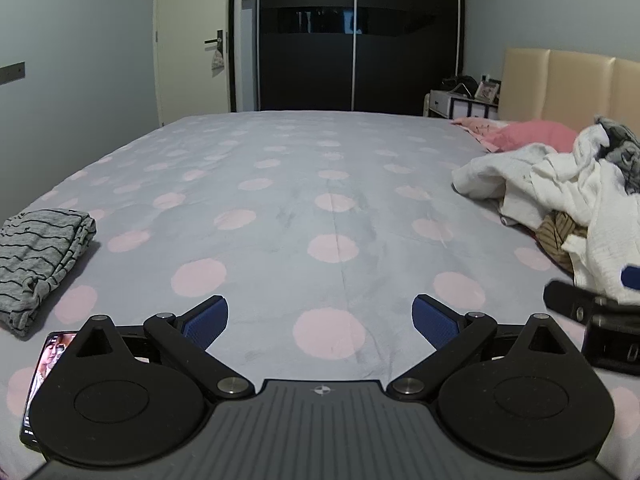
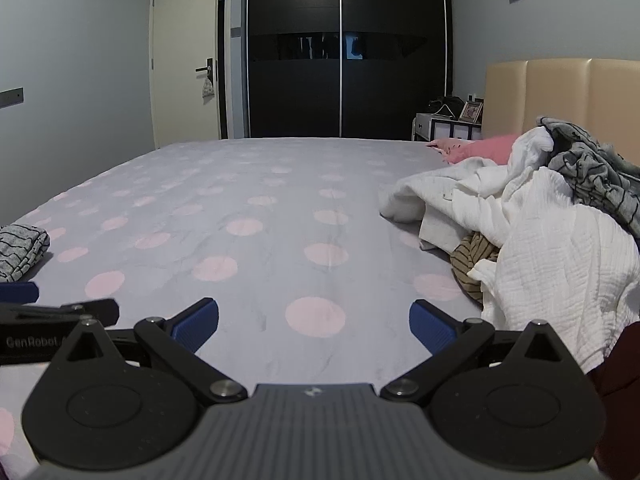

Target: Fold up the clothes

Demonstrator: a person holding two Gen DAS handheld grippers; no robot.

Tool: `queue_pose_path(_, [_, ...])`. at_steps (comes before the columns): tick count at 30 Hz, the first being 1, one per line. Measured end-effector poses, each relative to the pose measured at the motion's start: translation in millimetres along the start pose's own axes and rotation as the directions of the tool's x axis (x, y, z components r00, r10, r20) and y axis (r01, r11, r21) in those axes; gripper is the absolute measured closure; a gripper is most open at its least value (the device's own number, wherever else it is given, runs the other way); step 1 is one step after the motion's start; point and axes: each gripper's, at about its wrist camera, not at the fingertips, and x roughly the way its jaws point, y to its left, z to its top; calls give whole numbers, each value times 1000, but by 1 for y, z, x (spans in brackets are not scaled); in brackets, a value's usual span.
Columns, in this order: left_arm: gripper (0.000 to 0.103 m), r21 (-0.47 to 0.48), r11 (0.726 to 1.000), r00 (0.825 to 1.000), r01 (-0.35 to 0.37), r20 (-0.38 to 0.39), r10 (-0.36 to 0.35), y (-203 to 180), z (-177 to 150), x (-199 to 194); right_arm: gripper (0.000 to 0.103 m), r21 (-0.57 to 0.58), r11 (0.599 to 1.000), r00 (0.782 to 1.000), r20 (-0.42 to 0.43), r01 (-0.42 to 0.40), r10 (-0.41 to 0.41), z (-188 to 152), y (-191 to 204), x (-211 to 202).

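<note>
Both claws were seen spread wide, nothing held. The unfolded pile (image 2: 552, 240) lay just right of the right claw (image 2: 314, 326); left claw (image 1: 320, 322) farther off.

Middle of bed (image 1: 320, 184): bare, open passage
Left edge: folded striped garment (image 1: 38, 260), phone (image 1: 48, 360)
Right side: heaped clothes (image 2: 540, 232) block the way

A bed (image 1: 280, 184) with a grey cover dotted in pink fills the room. A beige headboard (image 1: 560, 84) stands at its right, a bedside cabinet (image 1: 460, 104) beside it bearing a picture frame (image 1: 487, 90). Beyond are a dark sliding wardrobe (image 1: 356, 36) and a pale door (image 1: 192, 40). A phone (image 1: 46, 364) lies at the near left edge.
</note>
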Motion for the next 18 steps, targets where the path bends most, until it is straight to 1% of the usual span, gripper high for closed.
queue_pose_path(4, [2,30,996,996,-85,-26,86,-18,5,5,0,27,1000,1000,-23,3,-3,-1,-1,4])
queue_pose_path(6, [2,25,998,998,-56,-23,56,-30,7,4,0,65,998,999,-34,-6,8,-3,-9,11])
queue_pose_path(7, [2,-10,1000,1000,-18,-5,18,-21,8,-3,0,80,997,1000,-18,-14,16,-5,-15,9])
queue_pose_path(8, [2,-25,1000,1000,0,1,0,-17,8,-7,0,69,998,1000,-17,-8,9,-5,-13,9])
queue_pose_path(10, [2,-54,998,999,37,11,-36,5,3,-1,0,51,999,1000,-7,5,-5,-5,-7,6])
queue_pose_path(14, [2,-57,998,999,0,43,2,9,0,-3,0,54,999,1000,12,5,-5,-4,-7,7])
queue_pose_path(18, [2,-60,998,999,8,55,-5,10,4,-4,0,54,999,1000,25,-5,3,-4,-7,9])
